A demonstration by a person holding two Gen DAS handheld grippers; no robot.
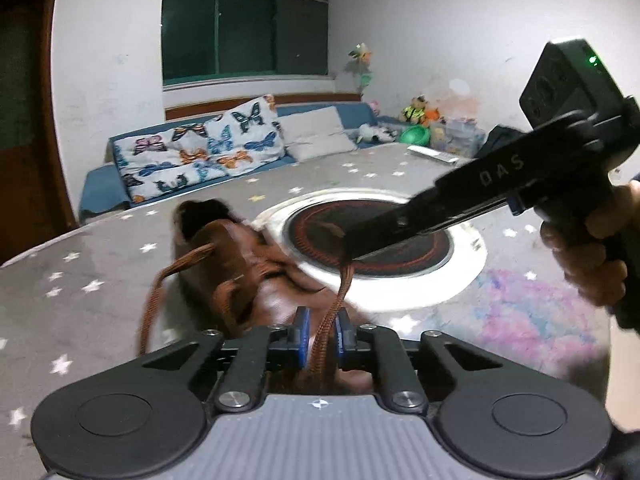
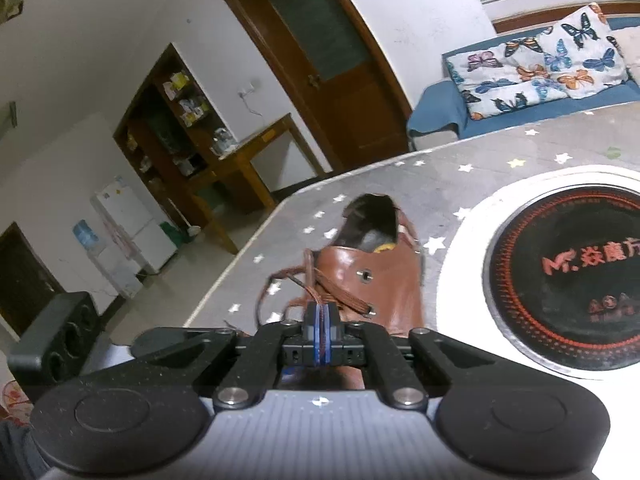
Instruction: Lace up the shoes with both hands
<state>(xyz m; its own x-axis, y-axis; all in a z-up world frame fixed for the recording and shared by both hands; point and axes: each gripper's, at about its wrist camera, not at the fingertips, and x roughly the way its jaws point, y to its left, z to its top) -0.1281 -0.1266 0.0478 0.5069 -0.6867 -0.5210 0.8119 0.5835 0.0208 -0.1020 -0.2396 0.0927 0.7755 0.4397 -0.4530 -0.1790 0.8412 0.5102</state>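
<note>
A brown leather shoe [image 1: 240, 264] [image 2: 376, 280] lies on the grey star-patterned table cloth [image 1: 80, 280], its opening facing away. My left gripper [image 1: 323, 334] is shut on a stretch of the brown lace [image 1: 326, 320], which runs up between its blue pads [image 1: 303, 330]. That same lace climbs to my right gripper [image 1: 350, 246], which reaches in from the right, held by a hand [image 1: 592, 256]. In the right wrist view my right gripper [image 2: 322, 332] is shut on a lace end [image 2: 320, 300] just above the shoe's eyelets. Another lace loop [image 1: 154, 300] hangs off the shoe's left side.
A round black hob with a white ring [image 1: 460, 276] [image 2: 560, 280] is set in the table right of the shoe. The table edge [image 2: 248, 252] runs close on the shoe's left. A sofa with butterfly cushions [image 1: 200, 152] stands behind.
</note>
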